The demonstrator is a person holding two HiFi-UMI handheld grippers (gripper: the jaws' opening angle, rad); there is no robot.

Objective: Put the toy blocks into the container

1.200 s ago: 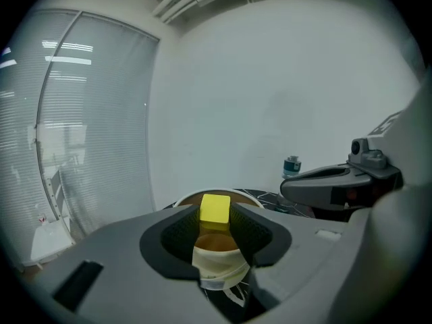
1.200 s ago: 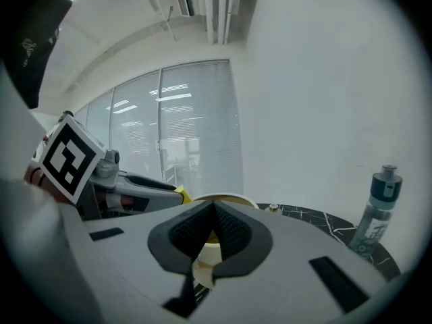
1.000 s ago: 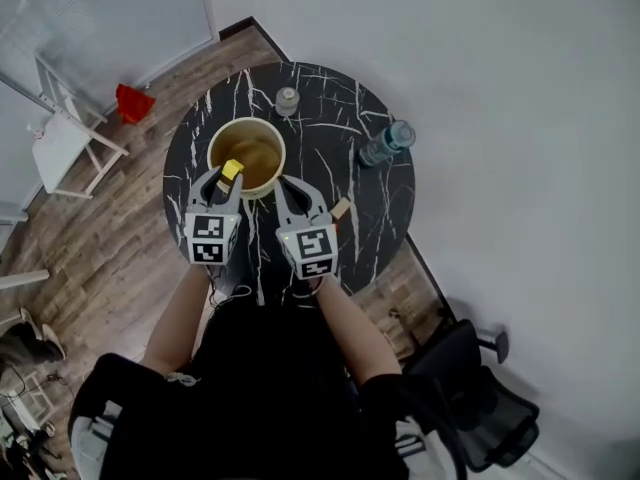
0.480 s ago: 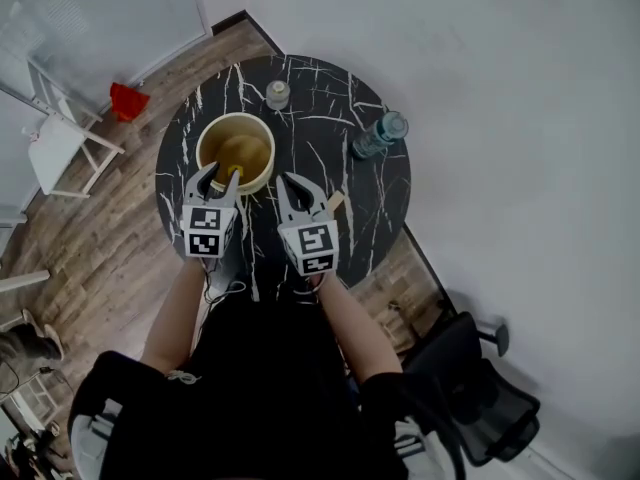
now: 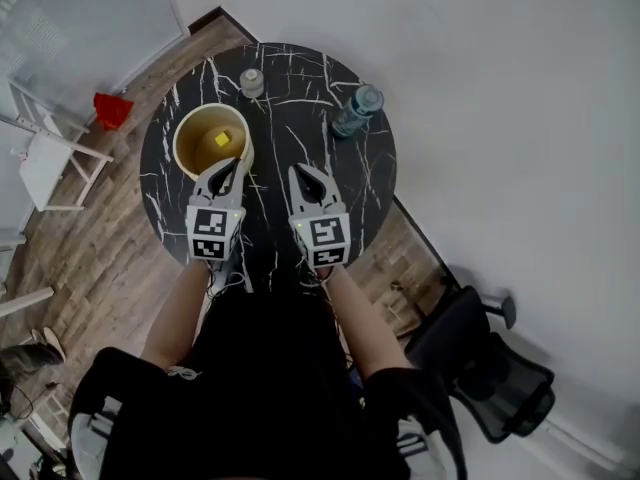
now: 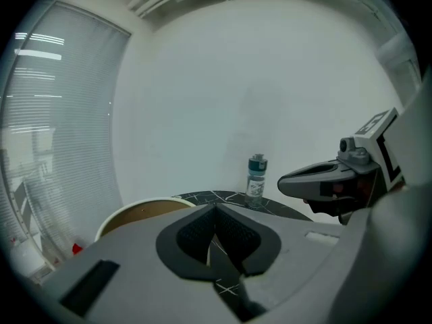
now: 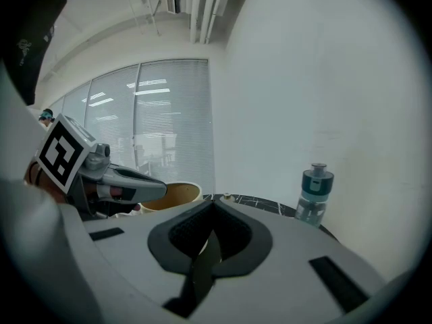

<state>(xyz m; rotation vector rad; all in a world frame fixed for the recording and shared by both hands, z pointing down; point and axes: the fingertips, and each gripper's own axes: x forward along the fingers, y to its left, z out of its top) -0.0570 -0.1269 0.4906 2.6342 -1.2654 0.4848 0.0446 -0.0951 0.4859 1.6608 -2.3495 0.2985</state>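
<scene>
A yellow toy block (image 5: 222, 139) lies inside the tan round container (image 5: 190, 128) on the left of the black marble table (image 5: 290, 118). My left gripper (image 5: 233, 165) hovers just short of the container's near rim (image 6: 135, 211). Its jaws have just been closing and now stand shut with nothing between them (image 6: 216, 206). To its right, over the table's near part, my right gripper (image 5: 303, 175) is shut and empty as well (image 7: 212, 204). Each gripper shows in the other's view: the right gripper (image 6: 297, 179) and the left gripper (image 7: 158, 187).
A clear water bottle (image 5: 357, 111) with a teal cap stands at the table's far right, and it shows again in both gripper views (image 6: 256, 181) (image 7: 314, 193). A small jar (image 5: 252, 82) sits at the far edge. An office chair (image 5: 490, 383) is at the lower right.
The left gripper let go of the yellow block over the container, and the block now lies inside. Its jaws then shut. Both grippers drew back from the container.
</scene>
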